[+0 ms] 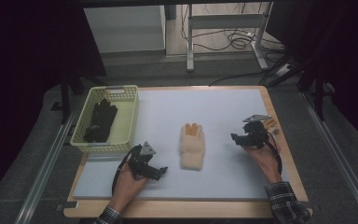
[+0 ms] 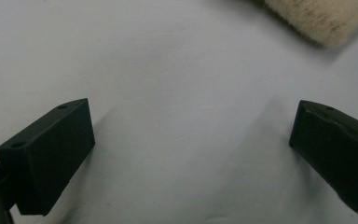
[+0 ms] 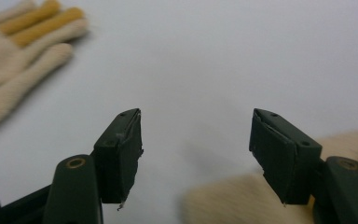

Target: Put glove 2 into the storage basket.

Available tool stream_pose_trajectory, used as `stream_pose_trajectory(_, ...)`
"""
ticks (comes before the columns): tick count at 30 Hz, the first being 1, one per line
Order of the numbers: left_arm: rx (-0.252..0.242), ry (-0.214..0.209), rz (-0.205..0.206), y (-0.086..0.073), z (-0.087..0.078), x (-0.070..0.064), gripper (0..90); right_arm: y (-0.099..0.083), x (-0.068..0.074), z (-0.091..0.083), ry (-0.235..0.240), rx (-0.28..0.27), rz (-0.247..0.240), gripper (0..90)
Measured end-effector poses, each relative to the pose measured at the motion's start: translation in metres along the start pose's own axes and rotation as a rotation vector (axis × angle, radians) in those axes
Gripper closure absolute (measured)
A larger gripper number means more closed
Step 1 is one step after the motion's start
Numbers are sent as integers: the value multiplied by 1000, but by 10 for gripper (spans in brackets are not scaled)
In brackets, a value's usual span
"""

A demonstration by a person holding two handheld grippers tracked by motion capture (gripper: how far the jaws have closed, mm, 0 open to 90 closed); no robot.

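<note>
A cream glove with orange fingertips lies flat in the middle of the white mat, fingers pointing to twelve o'clock. The left gripper sits at the glove's eight o'clock, jaws wide apart over bare mat. The right gripper waits at its three o'clock, jaws wide and empty. At ten o'clock a yellow basket holds black gloves
</note>
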State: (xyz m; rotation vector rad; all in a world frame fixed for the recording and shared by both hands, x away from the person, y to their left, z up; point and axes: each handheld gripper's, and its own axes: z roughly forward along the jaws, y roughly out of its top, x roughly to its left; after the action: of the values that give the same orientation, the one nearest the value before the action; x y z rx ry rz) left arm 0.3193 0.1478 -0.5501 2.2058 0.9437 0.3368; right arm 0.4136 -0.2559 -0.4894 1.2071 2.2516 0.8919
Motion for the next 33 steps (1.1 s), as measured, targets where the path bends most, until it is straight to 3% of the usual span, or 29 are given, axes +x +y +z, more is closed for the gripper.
stream_pose_trajectory(3,0,0,0,0,0,0,1,-2,-8,-3,-27,7,15,339)
stream_pose_trajectory(4,0,0,0,0,0,0,1,-5,-18,-8,-63,9,30,365)
stream_pose_trajectory(6,0,0,0,0,0,0,1,-8,-26,-12,-89,11,37,386)
stream_pose_trajectory(11,0,0,0,0,0,0,0,-14,-44,-16,-135,17,64,393)
stream_pose_trajectory(15,0,0,0,0,0,0,1,-20,-54,-13,-164,40,86,376)
stream_pose_trajectory(22,0,0,0,0,0,0,1,-30,-61,0,-173,58,96,349)
stream_pose_trajectory(25,0,0,0,0,0,0,1,-32,-59,6,-186,53,85,393)
stream_pose_trajectory(27,0,0,0,0,0,0,1,-33,-60,6,-164,40,110,569)
stream_pose_trajectory(33,0,0,0,0,0,0,1,-32,-59,1,-167,35,94,619)
